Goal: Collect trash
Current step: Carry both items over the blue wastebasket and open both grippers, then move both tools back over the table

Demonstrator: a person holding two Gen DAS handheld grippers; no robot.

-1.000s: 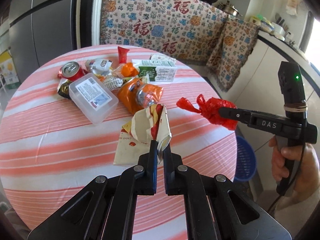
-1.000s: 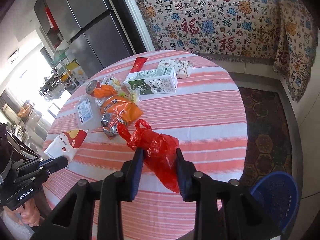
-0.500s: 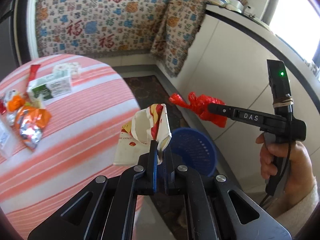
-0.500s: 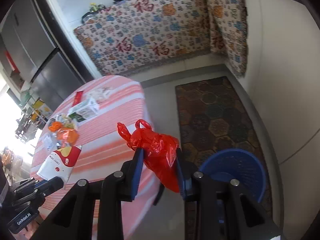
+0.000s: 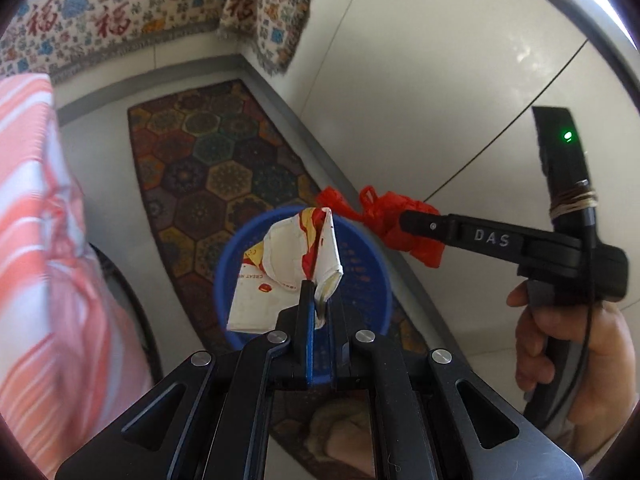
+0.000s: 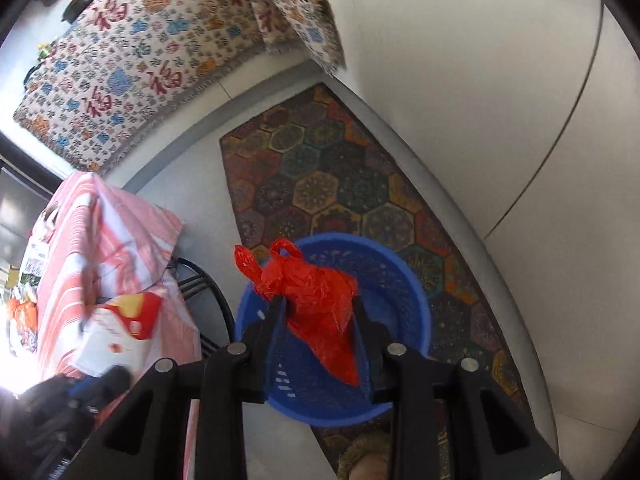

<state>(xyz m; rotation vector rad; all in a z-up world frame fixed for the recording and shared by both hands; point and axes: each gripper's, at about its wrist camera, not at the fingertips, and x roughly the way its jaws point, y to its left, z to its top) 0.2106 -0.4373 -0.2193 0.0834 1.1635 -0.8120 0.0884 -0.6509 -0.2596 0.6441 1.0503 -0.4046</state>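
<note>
My left gripper (image 5: 318, 292) is shut on a crumpled white, red and yellow paper bag (image 5: 296, 264) and holds it above the blue basket (image 5: 360, 256) on the floor. My right gripper (image 6: 318, 304) is shut on a red plastic bag (image 6: 320, 300) and holds it over the same blue basket (image 6: 384, 276). In the left wrist view the right gripper (image 5: 416, 220) with the red bag (image 5: 384, 216) hangs over the basket's far right rim. In the right wrist view the paper bag (image 6: 120, 332) shows at lower left.
The table with the pink striped cloth (image 5: 36, 208) is at the left, also in the right wrist view (image 6: 100, 240), with remaining trash (image 6: 24, 308) at its far edge. A patterned rug (image 6: 340, 184) lies under the basket. A white cabinet wall (image 5: 440, 80) stands right.
Both grippers have swung right, away from the table and down over the blue basket, each still holding its piece of trash.
</note>
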